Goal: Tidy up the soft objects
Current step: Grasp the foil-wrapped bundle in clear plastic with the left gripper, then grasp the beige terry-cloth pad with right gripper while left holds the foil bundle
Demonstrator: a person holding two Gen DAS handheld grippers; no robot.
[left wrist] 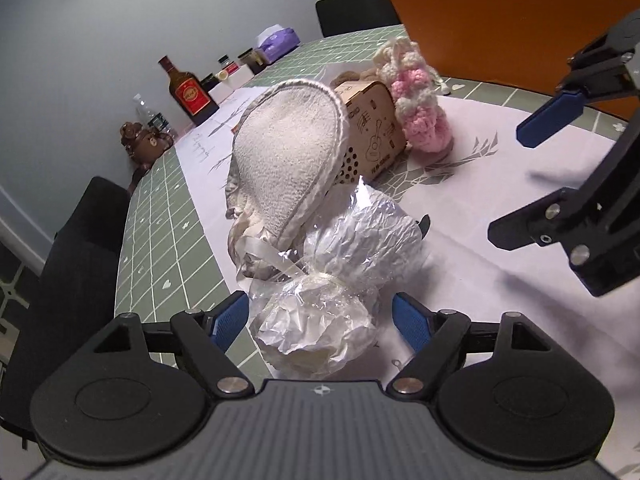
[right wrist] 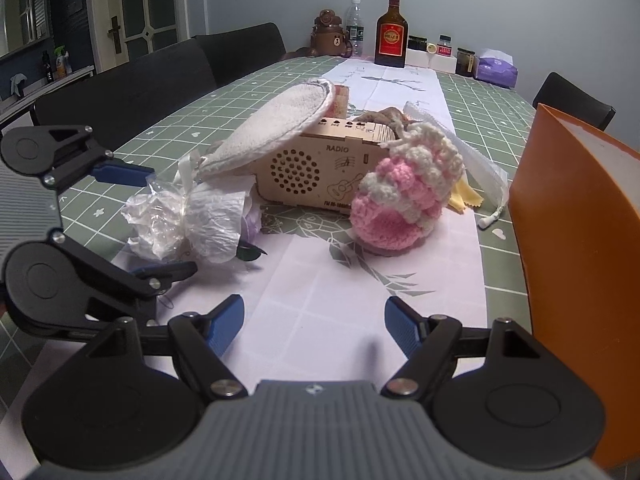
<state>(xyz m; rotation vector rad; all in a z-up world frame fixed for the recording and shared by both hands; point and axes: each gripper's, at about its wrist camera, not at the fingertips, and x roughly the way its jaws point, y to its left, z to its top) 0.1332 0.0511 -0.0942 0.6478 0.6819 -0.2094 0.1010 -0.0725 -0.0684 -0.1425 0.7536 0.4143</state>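
A crumpled clear-plastic wrapped bundle [left wrist: 332, 280] lies on the white runner, its near end between the open jaws of my left gripper [left wrist: 320, 322]. Whether the pads touch it I cannot tell. A white terry pad [left wrist: 288, 156] leans on a wooden toy radio [left wrist: 370, 128]. A pink and cream crochet piece [left wrist: 416, 100] rests against the radio. In the right wrist view my right gripper [right wrist: 314, 326] is open and empty over the runner, short of the crochet piece [right wrist: 404, 196], the radio [right wrist: 320, 172], the terry pad [right wrist: 276, 128] and the bundle [right wrist: 188, 220]. The left gripper [right wrist: 160, 220] is at the left.
An orange box [right wrist: 580, 248] stands at the right, also in the left wrist view [left wrist: 512, 20]. A brown bottle [right wrist: 391, 32], jars, a tissue pack [right wrist: 496, 68] and a bear figure [right wrist: 330, 36] line the far end. Black chairs [right wrist: 132, 92] flank the green table [right wrist: 168, 128].
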